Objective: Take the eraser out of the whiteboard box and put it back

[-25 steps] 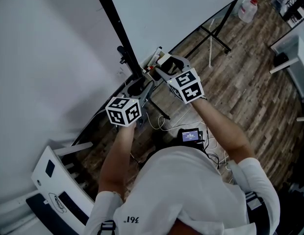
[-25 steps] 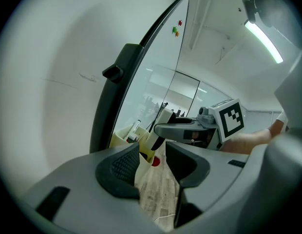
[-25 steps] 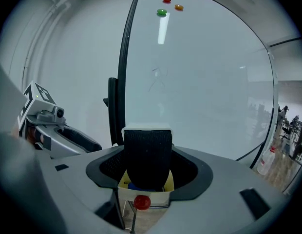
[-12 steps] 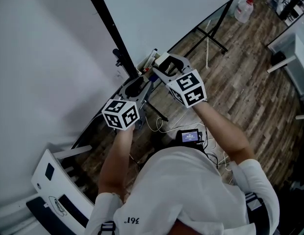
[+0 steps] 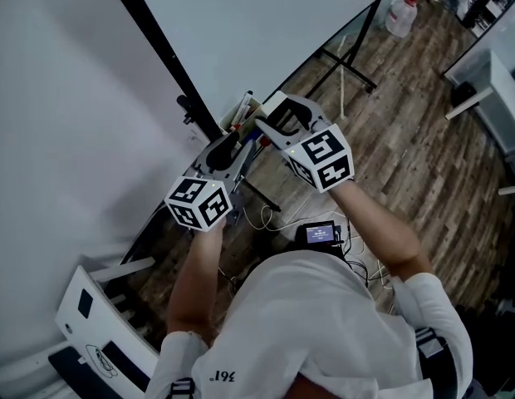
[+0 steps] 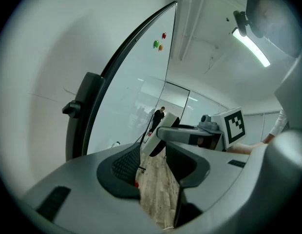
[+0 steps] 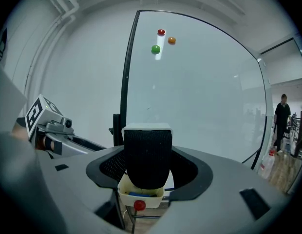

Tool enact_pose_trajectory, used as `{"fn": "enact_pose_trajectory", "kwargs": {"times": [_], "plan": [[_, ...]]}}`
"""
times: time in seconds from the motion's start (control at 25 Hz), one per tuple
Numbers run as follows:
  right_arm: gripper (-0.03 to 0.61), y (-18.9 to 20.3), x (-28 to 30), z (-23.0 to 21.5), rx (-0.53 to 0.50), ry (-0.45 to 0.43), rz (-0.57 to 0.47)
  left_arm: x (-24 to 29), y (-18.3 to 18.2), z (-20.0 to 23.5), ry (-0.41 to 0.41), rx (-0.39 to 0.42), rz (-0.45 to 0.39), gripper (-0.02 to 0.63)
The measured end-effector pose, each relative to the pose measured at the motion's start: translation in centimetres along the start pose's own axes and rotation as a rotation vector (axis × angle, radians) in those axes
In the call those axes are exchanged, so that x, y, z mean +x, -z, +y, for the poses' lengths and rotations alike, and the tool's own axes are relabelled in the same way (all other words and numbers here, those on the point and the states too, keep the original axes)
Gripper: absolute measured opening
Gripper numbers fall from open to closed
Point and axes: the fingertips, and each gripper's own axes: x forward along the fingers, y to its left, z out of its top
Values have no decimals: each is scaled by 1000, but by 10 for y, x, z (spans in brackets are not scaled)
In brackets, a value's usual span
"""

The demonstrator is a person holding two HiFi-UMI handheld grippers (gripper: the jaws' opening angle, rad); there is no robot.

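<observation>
While the right tool (image 7: 147,168) has its jaws closed on the eraser (image 7: 147,152), gripping it by both sides, the eraser stands upright with its black felt face toward the right gripper view and its white back away from it. Directly beneath it sits the whiteboard box (image 7: 154,201), a small white open-topped tray with a blue marker (image 7: 135,194) inside and a red magnet (image 7: 139,205) on its front wall. The eraser's lower end overlaps the box's open top in this view; whether the two touch cannot be told.

The left tool (image 6: 152,165) has its jaws wide apart with nothing between them; only wooden floor (image 5: 407,140) shows through the gap. In the head view it hangs beside and just below the right tool, the two close together but apart.

The box is mounted at the lower edge of the whiteboard (image 7: 199,96), next to the board's black frame (image 7: 125,82). Above the box the board face is bare up to three magnets near its top: red (image 7: 161,32), orange (image 7: 171,40) and green (image 7: 155,49). A plain wall (image 5: 58,98) lies to the left of the frame. To the right, the board's black stand legs (image 5: 349,56) rest on open plank flooring. A plastic jug (image 5: 401,15) stands well away, and a person (image 7: 282,116) stands far off.
</observation>
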Motion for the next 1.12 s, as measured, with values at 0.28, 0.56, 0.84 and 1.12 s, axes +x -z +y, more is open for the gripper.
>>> {"fn": "enact_pose_trajectory", "kwargs": {"times": [0.28, 0.56, 0.84, 1.12], "plan": [[272, -10, -24, -5, 7, 11, -29, 1, -14, -20, 36, 2, -30, 160], [272, -21, -50, -2, 9, 8, -64, -7, -25, -33, 39, 7, -71, 160], [272, -23, -64, -2, 22, 11, -78, -14, -28, -43, 60, 4, -91, 160], [272, -31, -90, -3, 47, 22, -113, -25, -32, -56, 72, -17, -109, 158]]}}
